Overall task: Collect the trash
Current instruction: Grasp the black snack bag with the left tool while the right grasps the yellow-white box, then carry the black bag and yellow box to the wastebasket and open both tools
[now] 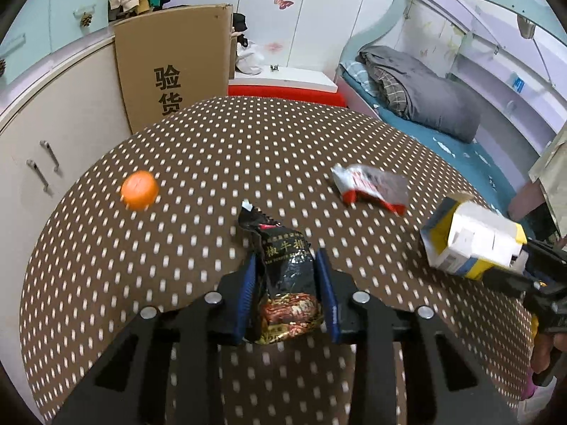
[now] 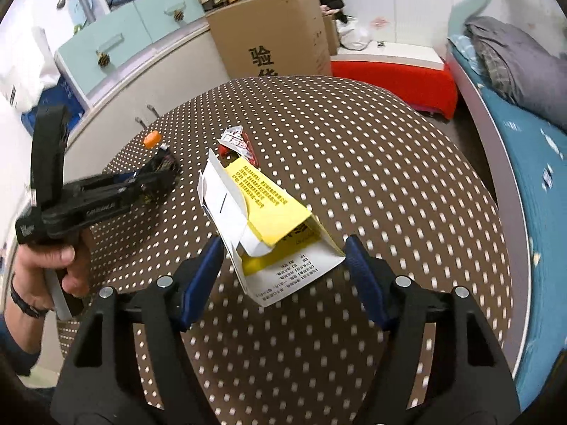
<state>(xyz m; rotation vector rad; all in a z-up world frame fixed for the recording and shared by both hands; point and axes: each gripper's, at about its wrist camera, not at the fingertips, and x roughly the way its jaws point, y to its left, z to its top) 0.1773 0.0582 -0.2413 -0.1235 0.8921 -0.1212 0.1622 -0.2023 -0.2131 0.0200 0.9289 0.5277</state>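
A black snack wrapper (image 1: pixel 287 283) lies on the brown dotted tablecloth (image 1: pixel 248 148), and the blue pads of my left gripper (image 1: pixel 287 258) press on it from both sides. My right gripper (image 2: pixel 283 242) is shut on a torn yellow and white carton (image 2: pixel 276 219), which sits tilted between its pads. In the left wrist view the carton (image 1: pixel 471 244) shows at the right, raised off the cloth. A crumpled red and white wrapper (image 1: pixel 372 186) lies loose further back. An orange (image 1: pixel 139 190) rests at the left.
A tall cardboard box (image 1: pixel 173 67) stands behind the table beside a white cabinet (image 1: pixel 53 141). A red stool (image 2: pixel 397 78) is behind the table, and a bed (image 2: pixel 524 163) with a grey blanket is at the right. A person's hand (image 2: pixel 53 265) holds the left gripper.
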